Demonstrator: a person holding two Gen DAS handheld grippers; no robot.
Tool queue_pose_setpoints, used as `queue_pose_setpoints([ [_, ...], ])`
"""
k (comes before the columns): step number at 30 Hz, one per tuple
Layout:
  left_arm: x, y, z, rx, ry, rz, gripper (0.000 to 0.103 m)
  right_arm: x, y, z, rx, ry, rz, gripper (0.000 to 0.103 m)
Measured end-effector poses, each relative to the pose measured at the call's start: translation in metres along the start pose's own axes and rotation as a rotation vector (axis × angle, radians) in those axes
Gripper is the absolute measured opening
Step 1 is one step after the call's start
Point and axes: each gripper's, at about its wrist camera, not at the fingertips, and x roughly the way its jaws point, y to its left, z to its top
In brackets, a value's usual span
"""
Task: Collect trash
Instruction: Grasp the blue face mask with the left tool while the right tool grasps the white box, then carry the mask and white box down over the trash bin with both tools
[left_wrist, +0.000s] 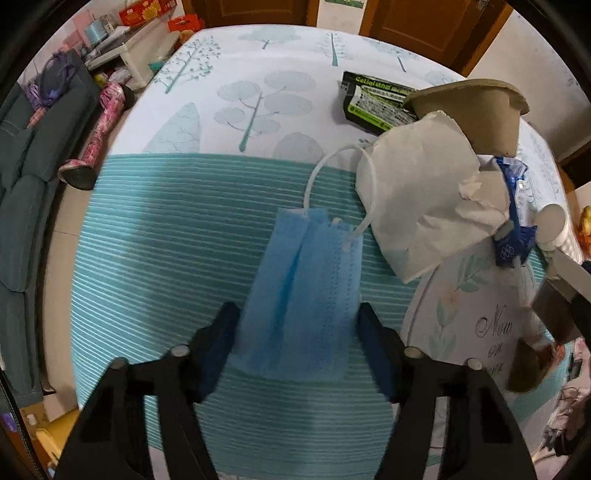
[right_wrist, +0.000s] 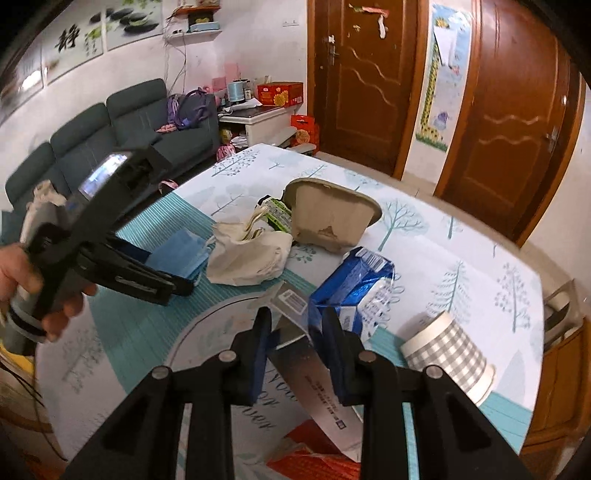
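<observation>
A blue face mask (left_wrist: 299, 291) lies flat on the striped teal tablecloth. My left gripper (left_wrist: 297, 321) points down over it, open, one finger at each long edge; the mask is not squeezed. The right wrist view shows that gripper (right_wrist: 173, 284) in a hand over the mask (right_wrist: 181, 254). My right gripper (right_wrist: 297, 332) is shut on a flat silvery carton piece (right_wrist: 317, 384) with a barcode label, held above a round white printed mat (right_wrist: 155, 350). A crumpled white paper bag (left_wrist: 417, 192), a brown pulp bowl (left_wrist: 476, 107) and a blue carton (right_wrist: 351, 291) lie close behind.
A grey checked paper cup (right_wrist: 450, 358) lies on its side at the right. A black and green box (left_wrist: 373, 99) sits behind the bowl. A red wrapper (right_wrist: 317, 454) lies under my right gripper. A sofa (right_wrist: 110, 140) and wooden doors (right_wrist: 365, 81) stand beyond the table.
</observation>
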Motion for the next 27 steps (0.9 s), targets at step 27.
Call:
queue_pose_setpoints([
  [27,-0.180,-0.041,-0.157,0.233,-0.258,-0.231,0.007,-0.133,0.033,-0.035,0.445,-0.154,0.093,0.027],
])
